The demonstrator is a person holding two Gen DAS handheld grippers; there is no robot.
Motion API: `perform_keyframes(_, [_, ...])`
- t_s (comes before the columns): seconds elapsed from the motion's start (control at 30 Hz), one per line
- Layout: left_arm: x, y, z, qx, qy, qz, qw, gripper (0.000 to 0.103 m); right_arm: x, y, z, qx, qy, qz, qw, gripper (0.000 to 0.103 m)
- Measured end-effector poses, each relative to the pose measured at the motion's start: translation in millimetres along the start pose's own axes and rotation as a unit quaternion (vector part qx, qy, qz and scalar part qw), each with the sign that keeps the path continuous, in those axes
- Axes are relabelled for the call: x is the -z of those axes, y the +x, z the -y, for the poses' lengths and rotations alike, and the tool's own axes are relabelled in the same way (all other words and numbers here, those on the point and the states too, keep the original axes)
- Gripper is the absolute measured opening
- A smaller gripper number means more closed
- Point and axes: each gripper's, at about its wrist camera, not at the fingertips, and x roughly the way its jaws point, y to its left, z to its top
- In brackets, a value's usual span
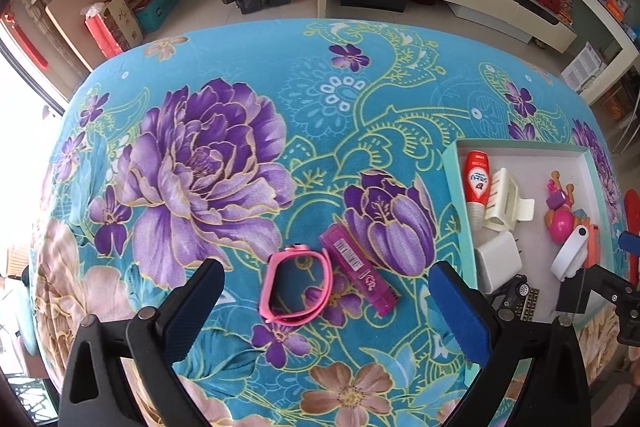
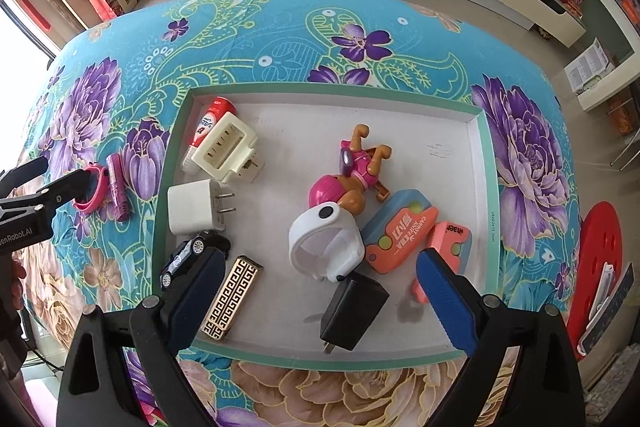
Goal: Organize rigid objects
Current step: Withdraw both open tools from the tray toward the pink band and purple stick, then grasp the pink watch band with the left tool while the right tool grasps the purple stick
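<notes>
The left tool (image 1: 326,301) is wide open and holds nothing. The pink band (image 1: 294,285) and the purple stick (image 1: 360,269) lie on the bench (image 1: 240,59) right between its tips, the stick slanting away toward the tray (image 1: 460,211). The left hand is nearer them. The right tool (image 2: 320,291), open and empty too, hangs over the tray. Only its view shows the whole tray.
</notes>
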Motion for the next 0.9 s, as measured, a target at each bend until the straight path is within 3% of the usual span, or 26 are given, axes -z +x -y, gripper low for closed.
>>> perform_keyframes(0.13, [-1.1,-3.9,-24.0,-0.020,-0.011,0.006,0.9997,0.103,-5.5,-6.1,-18.5,-0.003,-0.016,0.013,1.000,0.096])
perform_keyframes(0.47, [12.3,9.4,-74.7,-0.025,-0.053,-0.005,0.9983,0.103,-29.7,-10.8,-88.9,-0.039,-0.055,0.035,0.997,0.096])
perform_keyframes(0.67, [16.0,19.2,-95.2,-0.011,-0.081,-0.008,0.9966,0.103,-36.1,2.3,-130.4,-0.055,-0.081,0.032,0.995,0.096])
perform_keyframes(0.9, [25.3,34.9,-93.2,0.010,-0.074,-0.015,0.9971,0.103,-46.4,10.8,-151.5,-0.051,-0.088,0.035,0.994,0.096])
